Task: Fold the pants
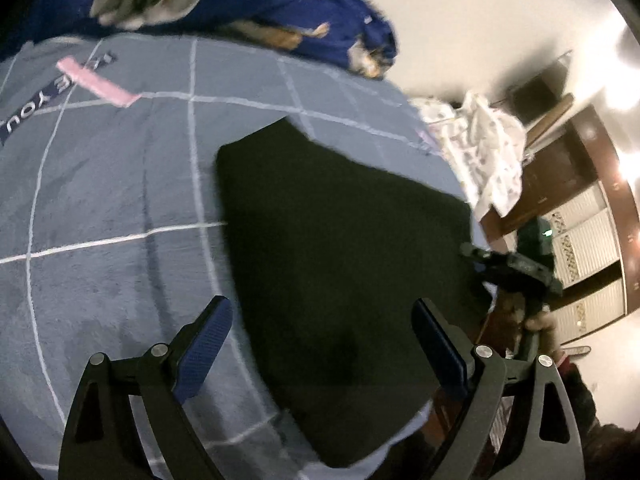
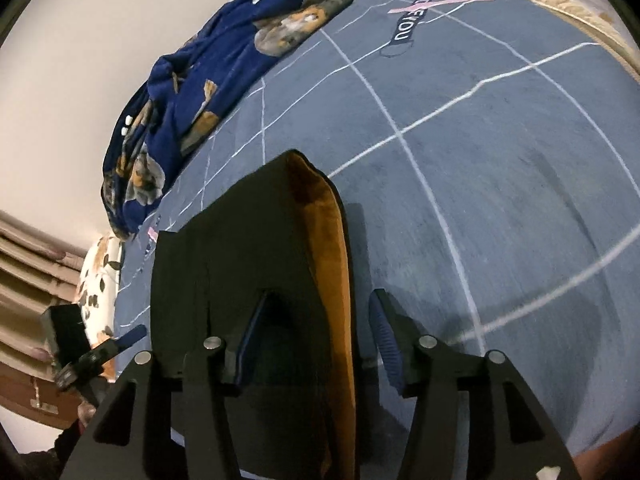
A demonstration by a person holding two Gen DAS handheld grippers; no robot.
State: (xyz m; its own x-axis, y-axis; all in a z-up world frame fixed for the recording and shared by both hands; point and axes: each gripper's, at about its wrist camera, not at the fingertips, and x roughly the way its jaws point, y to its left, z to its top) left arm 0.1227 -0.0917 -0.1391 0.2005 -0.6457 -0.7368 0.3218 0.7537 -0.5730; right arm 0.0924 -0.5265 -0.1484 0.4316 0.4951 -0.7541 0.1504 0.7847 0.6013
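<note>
Already folded into a compact dark slab, the pants (image 1: 340, 264) lie flat on the blue bedspread (image 1: 112, 208), near the edge of the bed. In the right wrist view one long side of the stack shows an orange lining (image 2: 330, 240) between dark layers, so that side is likely the open edges of the fold, not its crease.

Over that edge stands the right gripper (image 2: 316, 320), part-way open: one finger is above the dark cloth, the other beyond the orange strip over the bedspread. The pads do not seem to press on anything, which reads as a let-go after laying the fold down.

Wide apart, the left gripper (image 1: 322, 344) hovers above the near end of the pants with nothing between its fingers, probably free to smooth or take a next corner.

Farther off, a navy blanket (image 1: 280, 4) is bunched against the wall, clear of the working area.
</note>
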